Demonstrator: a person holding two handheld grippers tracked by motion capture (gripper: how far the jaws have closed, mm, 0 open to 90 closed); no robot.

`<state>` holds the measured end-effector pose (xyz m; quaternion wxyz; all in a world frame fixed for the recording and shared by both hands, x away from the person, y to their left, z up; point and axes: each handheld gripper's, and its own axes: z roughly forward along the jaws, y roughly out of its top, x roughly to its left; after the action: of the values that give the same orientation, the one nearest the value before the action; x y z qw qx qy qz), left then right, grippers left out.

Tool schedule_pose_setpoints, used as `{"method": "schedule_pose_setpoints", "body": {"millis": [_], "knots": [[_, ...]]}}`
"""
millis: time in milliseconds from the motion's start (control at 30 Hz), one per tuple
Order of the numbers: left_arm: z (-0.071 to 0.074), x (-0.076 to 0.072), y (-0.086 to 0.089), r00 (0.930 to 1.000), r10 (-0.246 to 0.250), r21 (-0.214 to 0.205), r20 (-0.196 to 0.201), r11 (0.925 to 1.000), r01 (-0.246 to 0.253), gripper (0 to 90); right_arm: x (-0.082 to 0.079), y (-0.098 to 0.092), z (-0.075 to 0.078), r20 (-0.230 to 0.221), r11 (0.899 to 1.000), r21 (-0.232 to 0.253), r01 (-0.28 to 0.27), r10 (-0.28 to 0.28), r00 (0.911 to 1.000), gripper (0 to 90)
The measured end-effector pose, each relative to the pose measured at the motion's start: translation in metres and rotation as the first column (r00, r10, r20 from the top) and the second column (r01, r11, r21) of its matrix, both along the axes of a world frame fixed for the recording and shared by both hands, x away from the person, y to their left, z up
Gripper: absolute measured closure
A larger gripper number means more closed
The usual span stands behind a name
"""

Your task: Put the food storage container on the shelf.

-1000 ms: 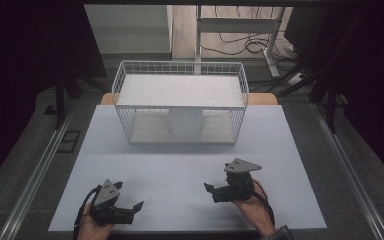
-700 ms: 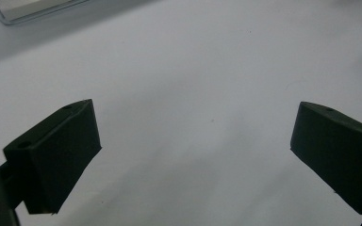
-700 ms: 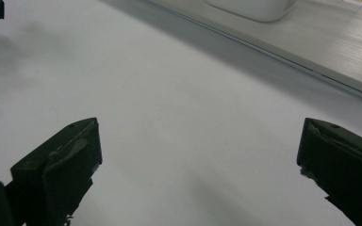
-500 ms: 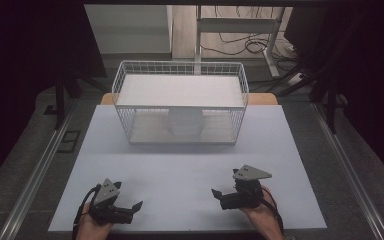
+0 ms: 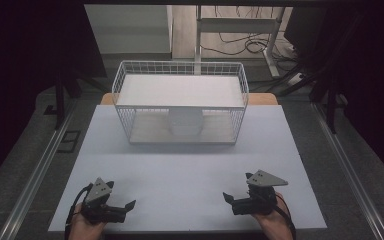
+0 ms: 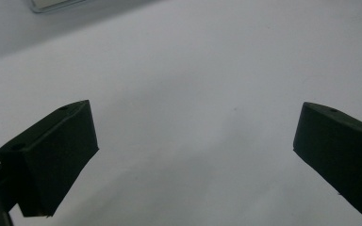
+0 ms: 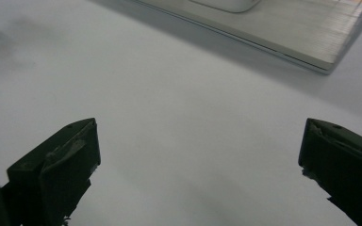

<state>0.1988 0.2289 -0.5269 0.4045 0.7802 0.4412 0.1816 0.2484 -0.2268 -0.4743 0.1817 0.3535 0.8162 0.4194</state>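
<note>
- both claws are sitting wide open and empty near the front edge of the surface (image 5: 190, 170); left claw (image 5: 122, 207), right claw (image 5: 232, 201)
- looks like the reach isn't starting yet; the bowl (image 5: 185, 123) is sitting on the lower level of the wire rack (image 5: 180, 70), well apart from both
- next move is probably calling for a long reach forward, going in low under the shelf
- the mesh is blurring the bowl, so its shape is hard to tell; the right claw view is cutting it off at the top (image 7: 226, 4)
</note>
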Motion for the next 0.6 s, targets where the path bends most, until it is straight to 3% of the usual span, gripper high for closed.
{"method": "schedule_pose_setpoints", "body": {"millis": [433,600], "knots": [[0.002,-0.015,0.016,0.9995,0.031,0.013,0.012,0.9994,-0.031,0.0,-0.019,-0.025,0.001,0.029,0.998,-0.002,0.057,-0.057,0.9980,0.0],[0.004,-0.022,0.022,0.9983,0.045,-0.012,0.036,0.9989,-0.045,0.0,-0.025,-0.034,0.000,0.033,0.997,0.001,0.080,-0.080,0.9962,0.0]]}}
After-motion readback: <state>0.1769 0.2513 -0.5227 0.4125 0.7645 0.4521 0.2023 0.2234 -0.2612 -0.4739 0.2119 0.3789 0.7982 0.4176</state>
